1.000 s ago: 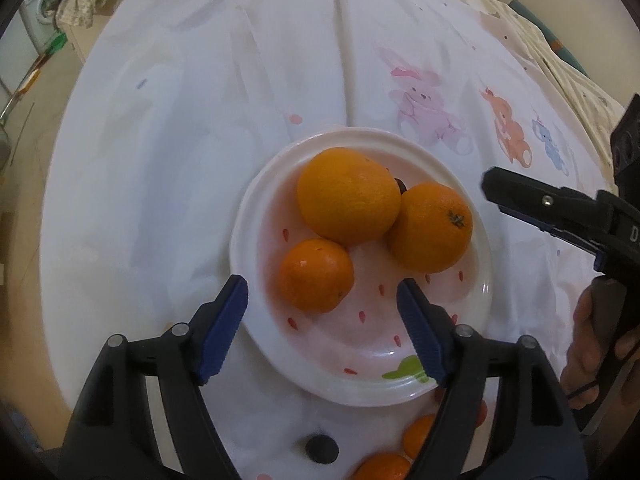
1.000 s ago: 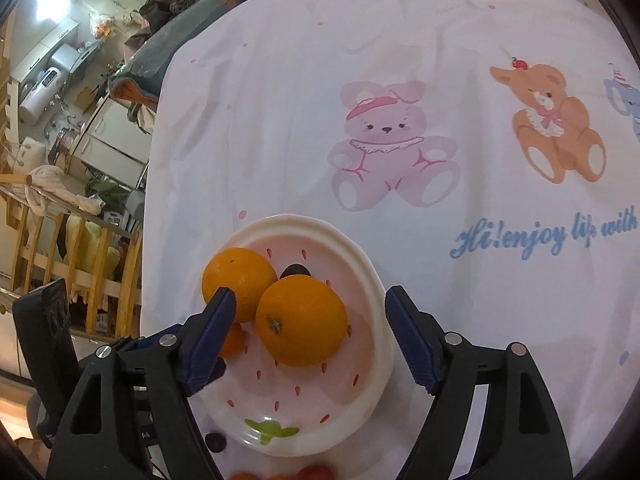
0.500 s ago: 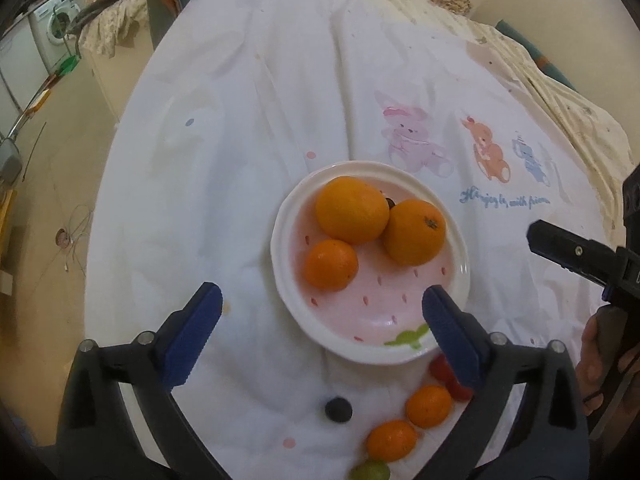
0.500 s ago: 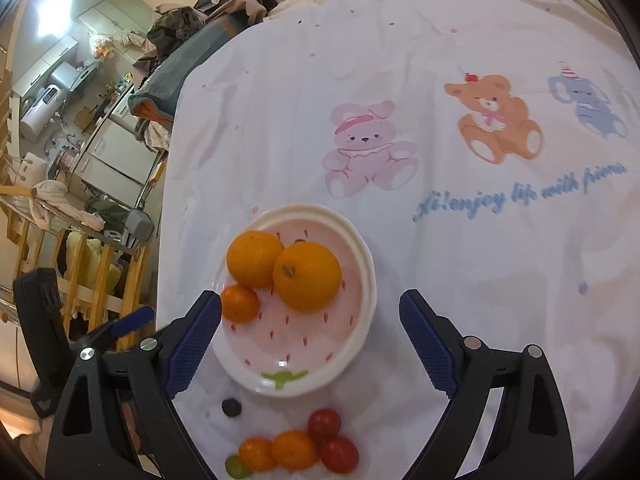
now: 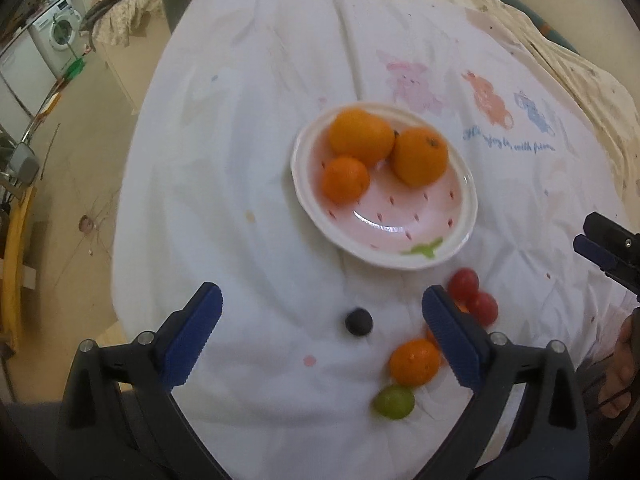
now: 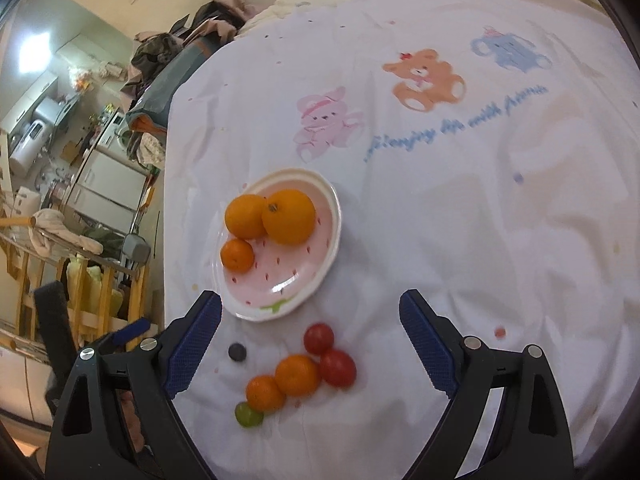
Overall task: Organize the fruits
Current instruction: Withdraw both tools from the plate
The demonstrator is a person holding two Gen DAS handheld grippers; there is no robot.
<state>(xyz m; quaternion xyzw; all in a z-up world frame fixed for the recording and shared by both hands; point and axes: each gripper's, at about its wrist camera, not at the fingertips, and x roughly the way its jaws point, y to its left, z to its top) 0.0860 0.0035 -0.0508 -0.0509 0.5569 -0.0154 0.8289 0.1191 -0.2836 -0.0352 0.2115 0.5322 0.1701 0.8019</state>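
Note:
A pink strawberry-print plate (image 5: pixel 416 248) (image 6: pixel 316 280) holds three oranges (image 5: pixel 360 136) (image 6: pixel 289 216) on the white cartoon cloth. In front of it lie two red cherry tomatoes (image 5: pixel 463 283) (image 6: pixel 337 367), two small oranges (image 5: pixel 414 361) (image 6: pixel 297 374), a green grape (image 5: pixel 394 401) (image 6: pixel 248 414) and a dark blueberry (image 5: pixel 359 321) (image 6: pixel 237 351). My left gripper (image 5: pixel 322 336) is open and empty, above the blueberry. My right gripper (image 6: pixel 310 344) is open and empty, above the loose fruit; its fingers (image 5: pixel 608 244) show in the left wrist view.
The cloth-covered table (image 6: pixel 460 200) drops off at its left edge (image 5: pixel 132 184) to the floor. A washing machine (image 5: pixel 56 40) and clutter stand beyond. Wooden rails (image 6: pixel 80 280) stand left of the table.
Both grippers have pulled back and up from the plate. The loose fruit in front of the plate has come into full view. The plate's fruit has not moved.

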